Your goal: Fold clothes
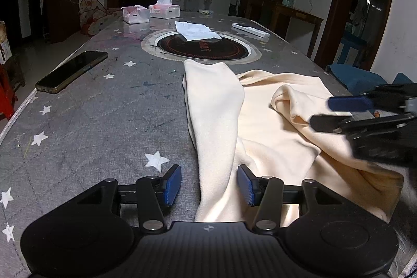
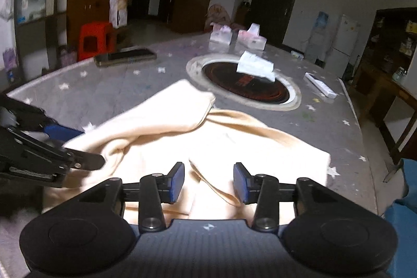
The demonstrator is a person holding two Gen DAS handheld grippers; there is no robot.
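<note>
A cream garment [image 1: 273, 121] lies spread on the grey star-patterned table cover [image 1: 104, 108], with one long folded strip [image 1: 216, 108] running toward the camera. My left gripper [image 1: 209, 184] is open, its blue pads on either side of that strip without pressing it. My right gripper [image 1: 320, 112] comes in from the right, jaws apart, just above a raised fold of the garment. In the right wrist view the right gripper [image 2: 208, 183] stands open over the garment [image 2: 234, 137], a loose fold edge between its pads. The left gripper [image 2: 91, 147] reaches in at the left edge, straddling the cloth.
A dark phone [image 1: 71, 70] lies at the left of the table. Two tissue boxes [image 1: 164, 8] stand at the far end. A white tissue [image 1: 195, 30] rests on the round black hotplate [image 1: 200, 47]. A white bar [image 1: 250, 30] lies beyond; a blue chair [image 1: 357, 77] stands at the right.
</note>
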